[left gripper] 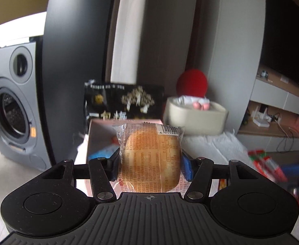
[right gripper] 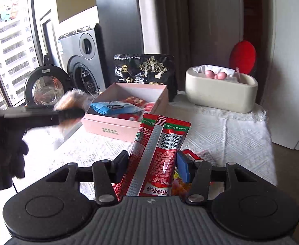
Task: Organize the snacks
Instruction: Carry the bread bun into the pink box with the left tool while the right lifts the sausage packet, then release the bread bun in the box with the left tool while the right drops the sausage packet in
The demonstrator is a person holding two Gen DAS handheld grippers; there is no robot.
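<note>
My left gripper (left gripper: 150, 163) is shut on a wrapped round bun (left gripper: 151, 155), held above the near end of the open pink box (left gripper: 100, 130). The box holds a blue packet (right gripper: 112, 107) and some red snacks. In the right wrist view the left gripper (right gripper: 68, 112) and its bun appear blurred, left of the pink box (right gripper: 108, 126). My right gripper (right gripper: 152, 163) is shut on a red snack packet (right gripper: 161, 143) with a barcode, raised over the white cloth (right gripper: 220, 132) in front of the box. The same red packet (left gripper: 267, 163) shows blurred at the right of the left wrist view.
A tall black snack bag (right gripper: 145, 69) stands behind the box. A cream tissue holder (right gripper: 220, 94) sits at the back right with a red round object (right gripper: 243, 55) behind it. A washing machine (right gripper: 82, 61) with its door (right gripper: 47, 87) open stands left. A small packet (right gripper: 202, 154) lies on the cloth.
</note>
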